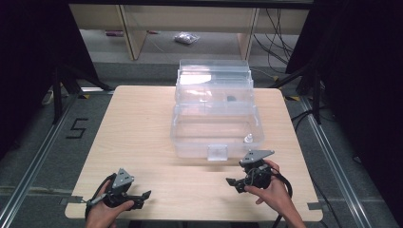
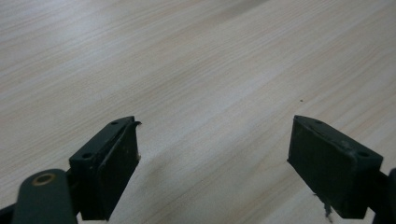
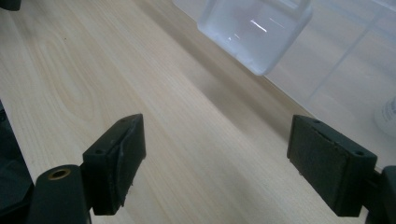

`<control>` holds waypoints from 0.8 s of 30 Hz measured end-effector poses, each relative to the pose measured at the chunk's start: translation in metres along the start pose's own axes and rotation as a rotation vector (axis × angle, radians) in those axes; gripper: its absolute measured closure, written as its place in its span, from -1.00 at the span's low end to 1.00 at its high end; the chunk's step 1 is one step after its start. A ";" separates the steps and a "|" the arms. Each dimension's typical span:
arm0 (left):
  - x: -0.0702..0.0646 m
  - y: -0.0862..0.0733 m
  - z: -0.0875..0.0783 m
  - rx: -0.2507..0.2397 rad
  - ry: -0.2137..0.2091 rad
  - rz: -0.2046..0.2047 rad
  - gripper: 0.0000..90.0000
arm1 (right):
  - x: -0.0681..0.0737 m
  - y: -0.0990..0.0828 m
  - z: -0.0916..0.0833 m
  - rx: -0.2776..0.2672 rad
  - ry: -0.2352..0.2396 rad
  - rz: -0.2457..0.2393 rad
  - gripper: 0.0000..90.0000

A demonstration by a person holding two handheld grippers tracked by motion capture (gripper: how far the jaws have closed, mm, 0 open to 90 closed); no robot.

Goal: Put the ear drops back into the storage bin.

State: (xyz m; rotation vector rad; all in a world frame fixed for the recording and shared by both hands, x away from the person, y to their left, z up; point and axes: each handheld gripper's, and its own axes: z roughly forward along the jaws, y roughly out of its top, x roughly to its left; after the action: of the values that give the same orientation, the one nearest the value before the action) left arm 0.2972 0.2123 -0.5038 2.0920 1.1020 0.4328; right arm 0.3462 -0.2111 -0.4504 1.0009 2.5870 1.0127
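While both grippers hang spread and empty over the table [image 1: 142,123], the clear box [image 1: 216,130] sits just ahead of the right gripper [image 1: 233,183], its latch [image 3: 254,32] near the jaws; a careless approach could shove it.

The left gripper [image 1: 145,194] sits well apart from the box.

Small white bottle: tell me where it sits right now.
In the high view the small white bottle stands inside the clear plastic box, in its front right corner, just beyond the right tool and right of the box's front latch.
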 end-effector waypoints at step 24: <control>-0.002 0.000 0.001 0.001 -0.014 -0.005 -0.66 | 0.008 -0.029 0.005 -0.005 -0.015 0.014 -0.56</control>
State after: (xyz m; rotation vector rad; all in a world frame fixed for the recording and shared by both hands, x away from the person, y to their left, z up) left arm 0.2961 0.2106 -0.5044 2.0896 1.0993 0.4149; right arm 0.3274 -0.2188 -0.4723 1.0223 2.5678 1.0104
